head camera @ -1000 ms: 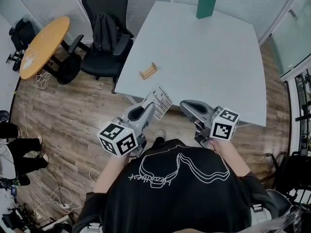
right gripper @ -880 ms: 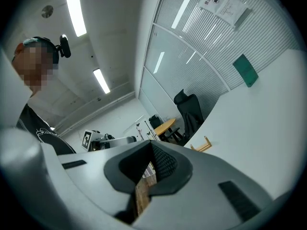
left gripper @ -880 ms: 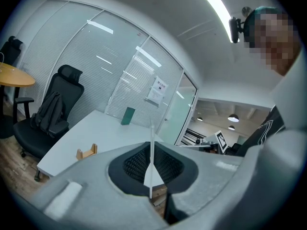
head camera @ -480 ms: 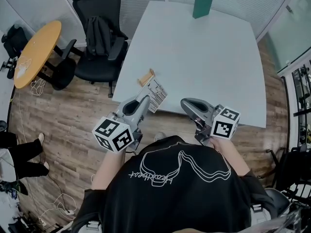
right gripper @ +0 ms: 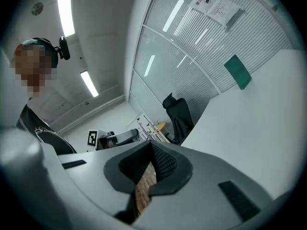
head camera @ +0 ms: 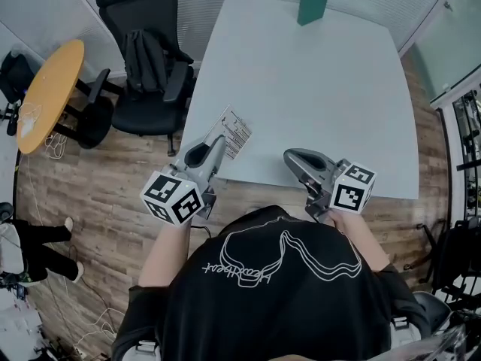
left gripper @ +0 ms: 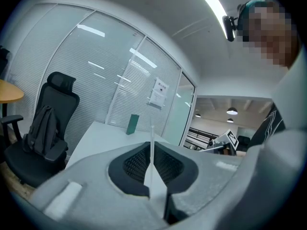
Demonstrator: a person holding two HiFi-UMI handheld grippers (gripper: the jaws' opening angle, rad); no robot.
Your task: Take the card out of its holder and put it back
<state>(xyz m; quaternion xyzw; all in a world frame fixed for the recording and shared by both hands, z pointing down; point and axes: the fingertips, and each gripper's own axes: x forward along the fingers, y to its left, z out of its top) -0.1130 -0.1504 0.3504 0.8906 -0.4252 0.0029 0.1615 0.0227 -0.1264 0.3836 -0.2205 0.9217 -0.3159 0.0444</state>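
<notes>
**Operator:** Left tool point(head camera: 219, 141) is pinching the card point(head camera: 234, 130). The sheet sticks out just ahead of its tips, over the near edge of the tabletop point(head camera: 316, 89). The right tool point(head camera: 291, 156) has its pads pressed together on nothing and sits well off to the other's side.

**Observer:** So the card is out. Where is the holder?

**Operator:** I can't find it in any view. My guess is that it lies just beyond the left tool's tips, hidden behind the card itself.

**Observer:** How would you put the card back?

**Operator:** I'd first lean the sheet aside until the slot shows. Then I'd keep the pinch firm, square the card's free edge to the slot and ease it in slowly. The pads shouldn't part until the card stands by itself. If the holder looks light, I'd bring the right tool beside it to steady it.

**Observer:** What do the tool views add?

**Operator:** The head view gives me the printed face and both tools, but not the grip. The left tool's view shows the card edge-on, a thin white line clamped between the pads. It also shows the green book point(left gripper: 132, 124) far ahead. The right tool's view shows its pads meeting, with only wood floor in the gap beneath.
</notes>
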